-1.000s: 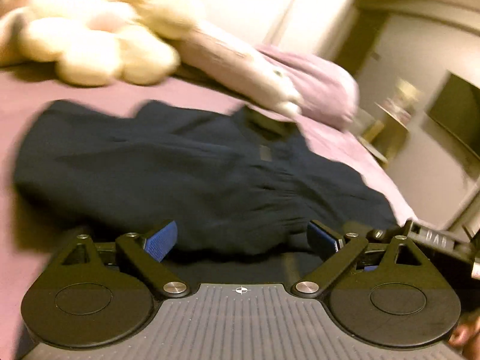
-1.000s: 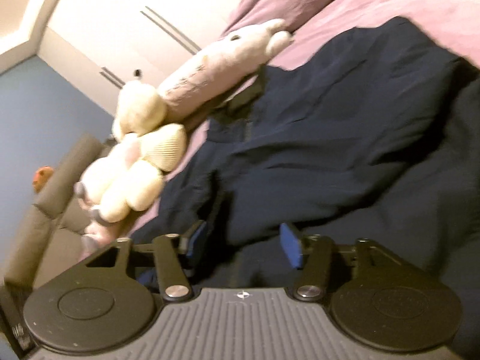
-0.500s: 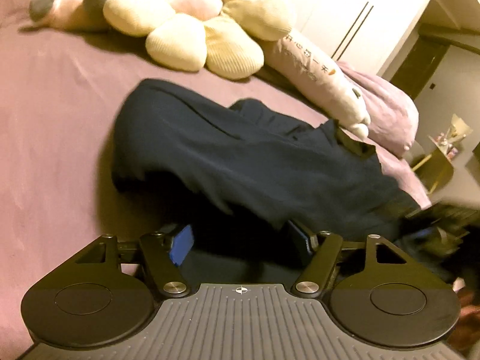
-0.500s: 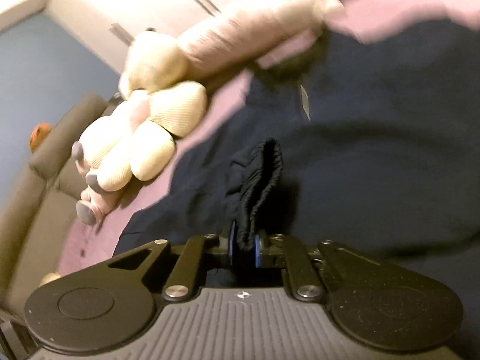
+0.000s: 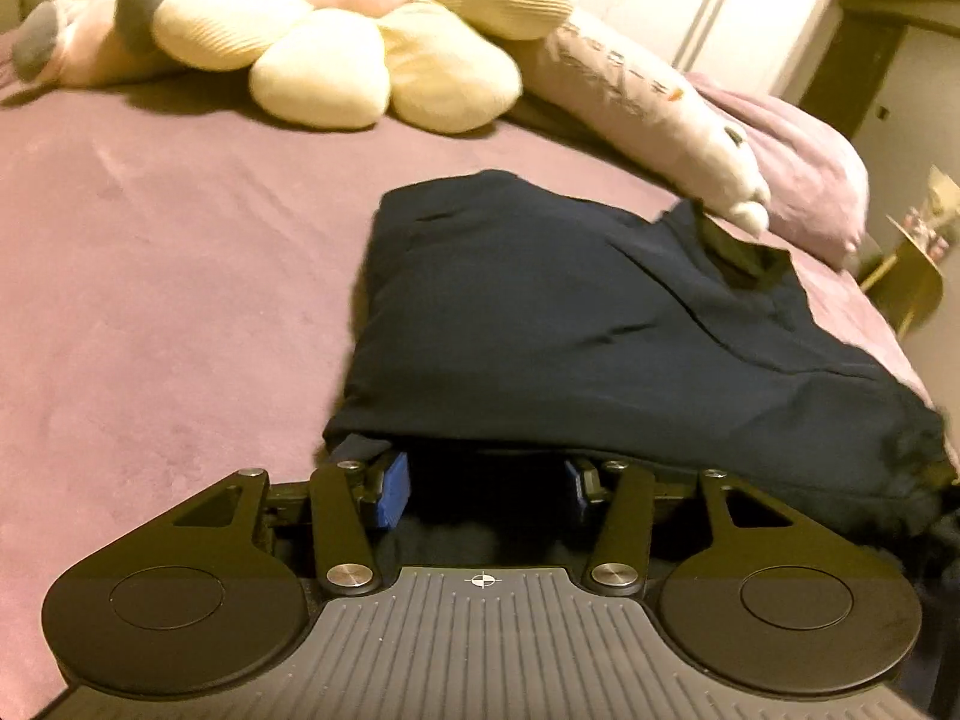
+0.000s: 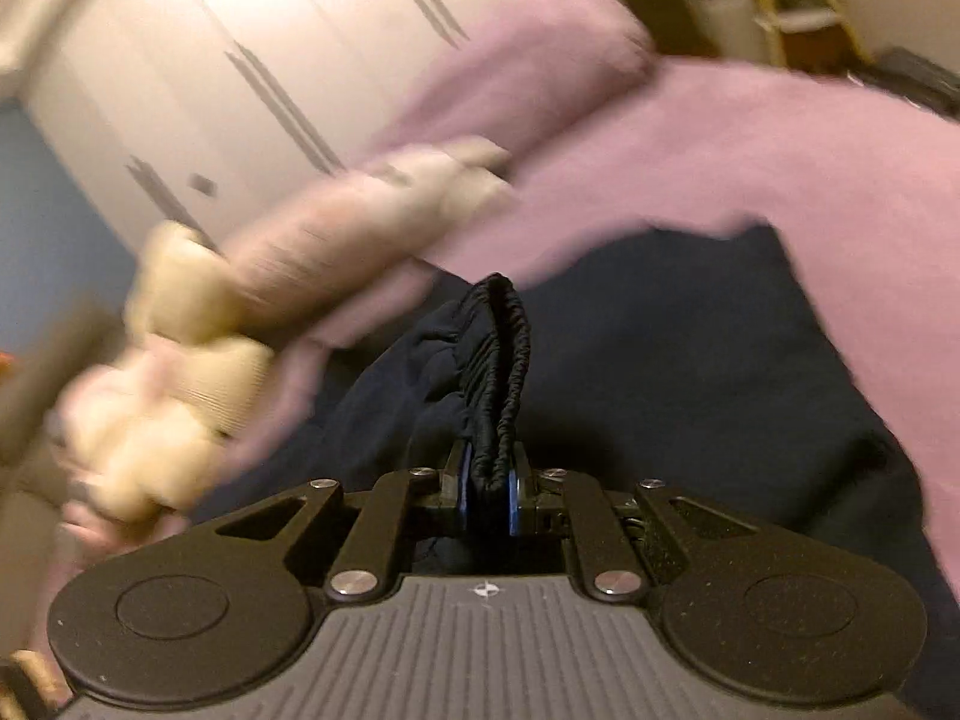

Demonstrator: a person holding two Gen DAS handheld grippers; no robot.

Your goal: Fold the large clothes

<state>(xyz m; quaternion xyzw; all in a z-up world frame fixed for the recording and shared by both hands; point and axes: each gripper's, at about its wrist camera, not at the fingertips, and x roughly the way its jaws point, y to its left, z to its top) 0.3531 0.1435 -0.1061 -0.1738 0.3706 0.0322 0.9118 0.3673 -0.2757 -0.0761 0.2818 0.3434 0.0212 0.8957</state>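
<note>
**Inspector A:** Item under inspection is the navy garment (image 5: 600,330). The left wrist view shows it whole: dark blue, matte, doubled over into a thick slab with a rounded fold at its far left corner and a darker collar opening near the far right. It lies on the purple bed cover (image 5: 150,300), toward the bed's right side, its near hem raised off the cover.

**Inspector B:** The right wrist view gives what that view cannot: a gathered, elasticated band (image 6: 498,384) of the same garment (image 6: 690,360), standing upright in a narrow ridge. This frame is heavily blurred beyond the claw.

**Inspector A:** Left claw (image 5: 483,489): its jaws are closing, blue pads (image 5: 393,489) apart, not pressing on anything. The raised hem drapes over both fingertips, and dark cloth sits in the gap between them.

**Inspector B:** Right claw (image 6: 487,492): clamped on the elastic band, pads tight against both faces of the bunched cloth, the band rising straight out of the claw.

**Inspector A:** Surroundings, left view: cream and pink plush toys (image 5: 336,54) along the bed's far edge, a long pale plush (image 5: 648,120) touching the garment's far right corner, a lilac pillow (image 5: 810,180) behind it, white wardrobe doors (image 5: 690,6) beyond.

**Inspector B:** Right view confirms the plush (image 6: 180,360) at left, smeared, and the wardrobe (image 6: 210,60).
</note>
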